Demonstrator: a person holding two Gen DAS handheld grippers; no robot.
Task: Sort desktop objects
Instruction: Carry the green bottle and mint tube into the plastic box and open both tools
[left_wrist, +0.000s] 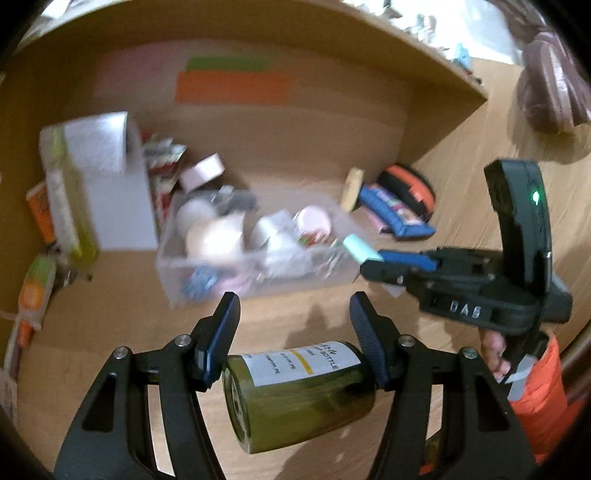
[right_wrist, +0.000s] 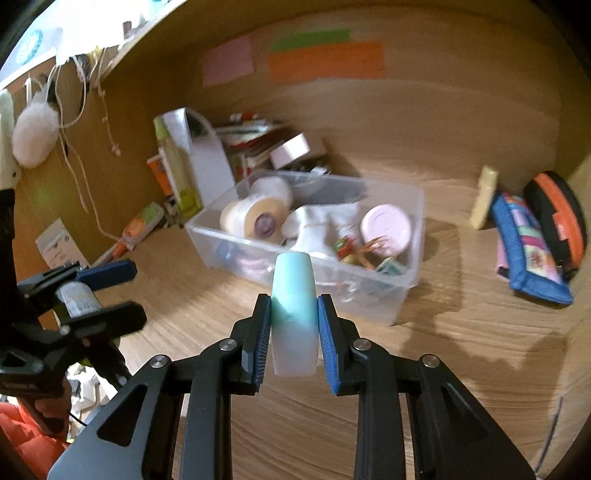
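Nearest the left wrist camera, a green bottle lies sideways between the left gripper fingers, clamped end to end and hanging above the counter. It looks like rigid, light plastic with a paper label; its smooth ends may slip, so a hold across the body would likely sit firmer. The right gripper fingers are closed on a pale teal bar, probably smooth and light, held at its flat sides. Beyond both, a clear bin of small items stands mid-counter.
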